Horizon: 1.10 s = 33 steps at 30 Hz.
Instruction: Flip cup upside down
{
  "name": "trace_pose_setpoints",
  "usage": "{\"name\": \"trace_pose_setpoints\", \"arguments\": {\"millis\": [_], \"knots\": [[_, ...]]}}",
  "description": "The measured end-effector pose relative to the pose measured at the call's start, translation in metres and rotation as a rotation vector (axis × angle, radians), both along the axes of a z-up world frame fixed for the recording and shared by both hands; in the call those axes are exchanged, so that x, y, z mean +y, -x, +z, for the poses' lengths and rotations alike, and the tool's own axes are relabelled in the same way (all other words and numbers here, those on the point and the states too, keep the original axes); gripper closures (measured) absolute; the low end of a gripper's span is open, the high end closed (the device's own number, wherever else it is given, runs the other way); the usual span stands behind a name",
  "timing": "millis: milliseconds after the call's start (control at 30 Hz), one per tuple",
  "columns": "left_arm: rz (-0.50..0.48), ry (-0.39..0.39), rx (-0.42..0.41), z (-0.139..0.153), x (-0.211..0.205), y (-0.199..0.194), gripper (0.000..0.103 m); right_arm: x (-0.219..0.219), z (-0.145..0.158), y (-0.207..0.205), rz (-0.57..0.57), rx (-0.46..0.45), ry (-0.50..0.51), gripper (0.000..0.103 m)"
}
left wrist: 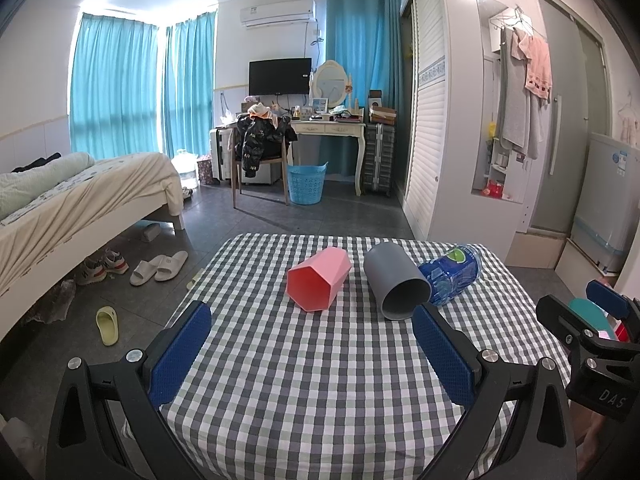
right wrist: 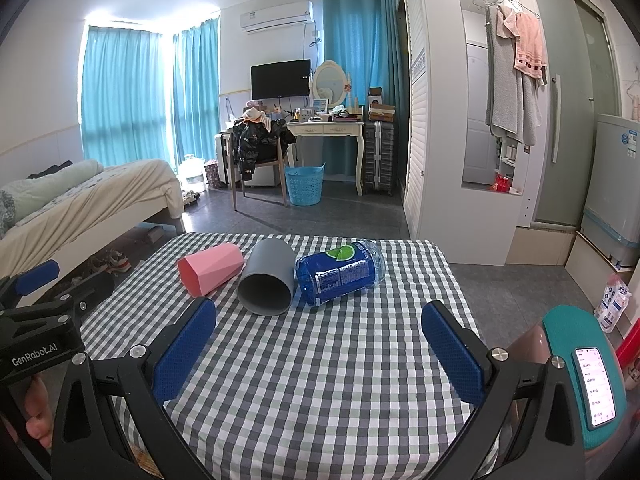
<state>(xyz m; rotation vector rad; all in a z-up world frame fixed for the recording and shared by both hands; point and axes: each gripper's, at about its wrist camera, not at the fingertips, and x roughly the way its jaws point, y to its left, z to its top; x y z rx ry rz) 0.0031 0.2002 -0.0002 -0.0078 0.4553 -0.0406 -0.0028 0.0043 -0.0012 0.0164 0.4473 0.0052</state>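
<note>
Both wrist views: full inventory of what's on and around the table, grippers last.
pink cup: 1, pink, faceted, on its side, table's left part, mouth toward camera
grey cup: 1, grey, on its side, between pink cup and bottle
bottle: 1, blue label, on its side, right of grey cup
table: 1, grey-white checked cloth
laundry basket: 1, blue, floor by desk
phone: 1, screen lit, on teal surface at right
left gripper: open, empty, short of the cups
right gripper: open, empty, short of the cups
</note>
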Motion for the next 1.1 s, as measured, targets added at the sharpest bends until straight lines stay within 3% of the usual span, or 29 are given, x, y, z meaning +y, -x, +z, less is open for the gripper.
{"name": "trace_pose_setpoints", "arguments": {"millis": [833,1100], "knots": [[0.008,0.011,0.001,-0.001,0.003,-0.002,0.0,0.001,-0.001,-0.002,0.002,0.004,0.004,0.0],[0.081,0.041,0.051,-0.008,0.033,-0.033,0.0,0.022,0.012,-0.022,0.059,0.01,0.052,0.0]]}}
